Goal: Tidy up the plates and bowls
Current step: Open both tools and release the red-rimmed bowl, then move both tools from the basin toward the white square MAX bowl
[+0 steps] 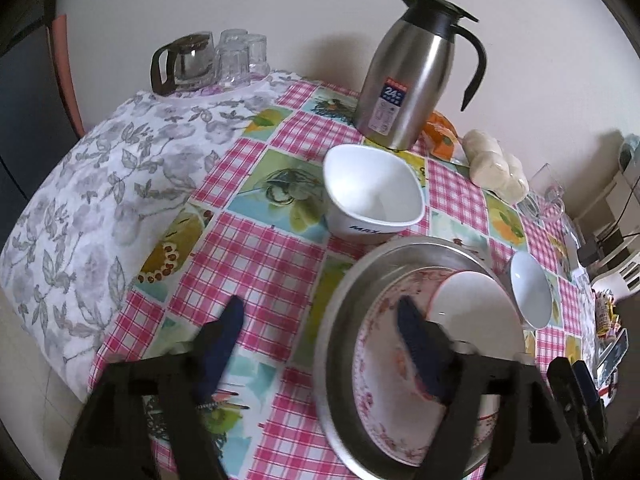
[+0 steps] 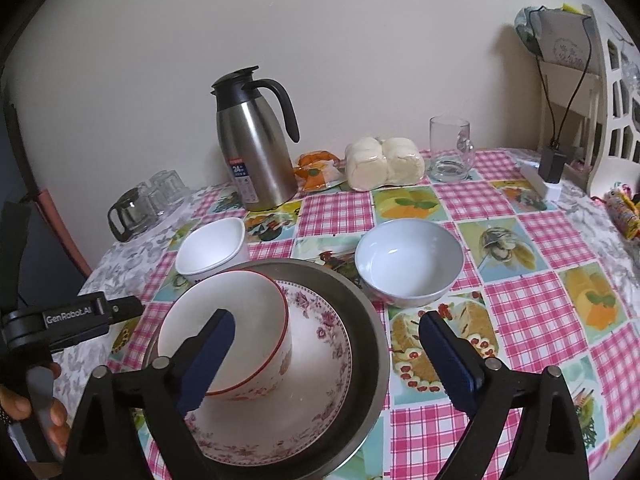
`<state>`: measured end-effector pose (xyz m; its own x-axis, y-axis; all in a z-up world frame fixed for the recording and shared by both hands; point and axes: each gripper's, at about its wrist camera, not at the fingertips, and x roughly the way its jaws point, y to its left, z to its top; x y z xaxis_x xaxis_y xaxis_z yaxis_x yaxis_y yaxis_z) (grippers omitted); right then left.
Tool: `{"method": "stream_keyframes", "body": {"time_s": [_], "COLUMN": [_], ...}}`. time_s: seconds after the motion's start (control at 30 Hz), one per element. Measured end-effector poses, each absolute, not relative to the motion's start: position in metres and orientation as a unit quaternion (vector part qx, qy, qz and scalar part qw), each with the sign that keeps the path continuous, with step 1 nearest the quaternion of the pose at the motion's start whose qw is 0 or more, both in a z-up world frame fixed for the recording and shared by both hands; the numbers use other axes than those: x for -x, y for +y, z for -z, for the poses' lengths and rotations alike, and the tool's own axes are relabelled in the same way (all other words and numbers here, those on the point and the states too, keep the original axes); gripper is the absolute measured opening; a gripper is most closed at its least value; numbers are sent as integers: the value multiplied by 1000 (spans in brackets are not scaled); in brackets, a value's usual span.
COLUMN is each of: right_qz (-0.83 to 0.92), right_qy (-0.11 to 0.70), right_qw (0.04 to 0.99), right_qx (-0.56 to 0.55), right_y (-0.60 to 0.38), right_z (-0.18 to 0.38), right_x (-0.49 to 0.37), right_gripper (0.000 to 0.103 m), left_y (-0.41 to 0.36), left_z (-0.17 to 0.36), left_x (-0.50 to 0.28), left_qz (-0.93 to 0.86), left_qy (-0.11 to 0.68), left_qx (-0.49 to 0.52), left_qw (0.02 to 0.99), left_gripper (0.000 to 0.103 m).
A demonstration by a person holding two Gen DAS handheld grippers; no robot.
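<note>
A steel plate [image 2: 368, 344] holds a floral plate [image 2: 320, 392], and a red-rimmed bowl [image 2: 240, 320] sits tilted on that. The same stack shows in the left wrist view: steel plate [image 1: 340, 320], floral plate [image 1: 380, 360], red-rimmed bowl [image 1: 472, 312]. A white square bowl [image 1: 372, 192] [image 2: 212, 248] stands behind the stack. A pale blue round bowl [image 2: 408, 260] [image 1: 530, 292] stands to its right. My left gripper [image 1: 320, 320] is open over the stack's left edge. My right gripper [image 2: 328, 328] is open above the stack, empty.
A steel thermos jug [image 2: 256, 144] [image 1: 404, 76] stands at the back. Beside it lie an orange packet [image 2: 318, 172], wrapped buns [image 2: 384, 162] and a glass mug [image 2: 450, 148]. A glass pot [image 1: 184, 62] and tumblers [image 1: 240, 56] stand far left. A white chair [image 2: 612, 92] is right.
</note>
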<state>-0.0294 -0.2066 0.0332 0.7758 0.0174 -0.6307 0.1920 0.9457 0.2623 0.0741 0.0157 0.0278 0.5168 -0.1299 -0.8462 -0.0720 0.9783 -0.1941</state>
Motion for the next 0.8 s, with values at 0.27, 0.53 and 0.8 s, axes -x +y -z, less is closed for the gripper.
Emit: {"method": "stream_keyframes", "body": {"time_s": [0.27,0.53,0.8], "right_qz": [57,59,60], "right_qy": [339,341,343], "right_qw": [929,930,931], "right_qx": [-140,-122,-105], "right_y": [-189,-175,-167], "right_z": [-32,-31,-37], "right_x": [18,14,14], "right_gripper": [95,95,95], "left_y": [47,61,57], "left_z": [-24,-24,-23], "left_x": [-83,-95,-105], "left_qz": [4,-7,3], "left_qy": [484,474,468], "left_qx": [134,152,159], "left_qw": [865,867,869], "left_gripper": [85,88,88]}}
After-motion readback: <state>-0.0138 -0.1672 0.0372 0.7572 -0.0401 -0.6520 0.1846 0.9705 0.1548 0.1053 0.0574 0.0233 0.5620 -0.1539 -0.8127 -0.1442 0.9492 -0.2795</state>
